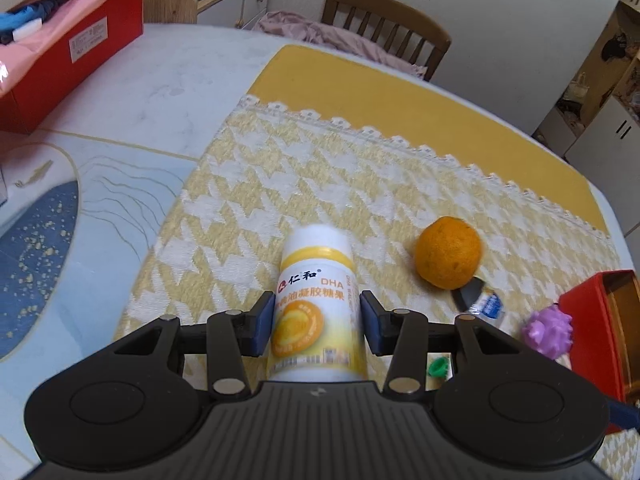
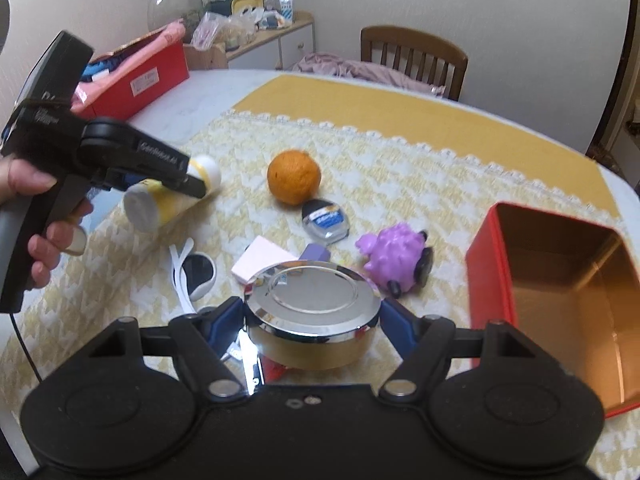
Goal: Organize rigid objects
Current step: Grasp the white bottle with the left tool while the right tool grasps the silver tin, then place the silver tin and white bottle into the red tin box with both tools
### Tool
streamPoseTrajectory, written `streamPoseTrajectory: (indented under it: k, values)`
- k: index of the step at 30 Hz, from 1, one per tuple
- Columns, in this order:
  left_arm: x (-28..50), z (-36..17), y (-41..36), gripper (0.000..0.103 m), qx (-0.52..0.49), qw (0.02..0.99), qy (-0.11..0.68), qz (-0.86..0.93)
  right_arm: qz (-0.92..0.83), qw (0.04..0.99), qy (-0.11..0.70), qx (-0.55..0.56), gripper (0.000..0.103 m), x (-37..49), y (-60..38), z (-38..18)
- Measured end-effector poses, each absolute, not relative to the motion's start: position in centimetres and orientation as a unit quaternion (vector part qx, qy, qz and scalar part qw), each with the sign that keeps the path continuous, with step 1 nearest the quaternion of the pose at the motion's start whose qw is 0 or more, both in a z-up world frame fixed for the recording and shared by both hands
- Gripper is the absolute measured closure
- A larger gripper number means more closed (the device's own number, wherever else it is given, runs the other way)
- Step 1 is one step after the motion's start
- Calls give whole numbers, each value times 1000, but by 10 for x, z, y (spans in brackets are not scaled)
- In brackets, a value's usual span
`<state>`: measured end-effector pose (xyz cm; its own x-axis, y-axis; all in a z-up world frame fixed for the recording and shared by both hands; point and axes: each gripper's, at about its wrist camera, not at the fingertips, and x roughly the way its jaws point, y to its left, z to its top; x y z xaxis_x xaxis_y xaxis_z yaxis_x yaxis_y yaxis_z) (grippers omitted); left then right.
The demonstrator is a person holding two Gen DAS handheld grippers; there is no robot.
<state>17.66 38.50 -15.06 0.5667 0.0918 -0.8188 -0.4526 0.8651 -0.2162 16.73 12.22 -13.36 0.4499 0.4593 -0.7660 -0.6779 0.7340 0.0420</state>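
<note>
My left gripper [image 1: 318, 320] is shut on a white and yellow supplement bottle [image 1: 316, 280], its blue pads pressing both sides. In the right wrist view the bottle [image 2: 172, 200] is tilted above the yellow patterned cloth [image 2: 400, 184], with a hand holding that gripper's handle. My right gripper [image 2: 312, 324] is shut on a round tin [image 2: 312, 296] with a shiny chrome lid, held over the cloth. An open red box [image 2: 492, 272] with a gold inside stands to the right of the tin.
On the cloth lie an orange [image 2: 294, 176], a small black and blue case [image 2: 326, 218], a purple spiky toy [image 2: 396, 260], white sunglasses [image 2: 196, 276] and a pink block [image 2: 260, 262]. A large red box [image 2: 148, 76] sits far left; a wooden chair [image 2: 416, 56] stands behind the table.
</note>
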Motion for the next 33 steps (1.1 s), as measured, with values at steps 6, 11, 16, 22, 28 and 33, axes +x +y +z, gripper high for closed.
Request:
streamPoseTrajectory:
  k: [6, 11, 16, 22, 28, 33]
  values:
    - [161, -125, 371, 59, -198, 877, 420, 125, 330, 859, 374, -116, 29, 165, 99, -106]
    - [152, -117, 356, 60, -187, 882, 420, 105, 316, 874, 356, -100, 29, 165, 70, -86]
    - [141, -115, 347, 60, -191, 879, 423, 107, 299, 885, 347, -83, 29, 170, 33, -77]
    - [136, -87, 338, 60, -199, 883, 406, 123, 283, 892, 344, -79, 29, 184, -11, -77]
    - [149, -57, 309, 60, -198, 891, 391, 119, 281, 893, 342, -83, 29, 203, -43, -81]
    - [173, -45, 260, 60, -195, 897, 388, 86, 278, 891, 349, -90, 29, 220, -65, -91]
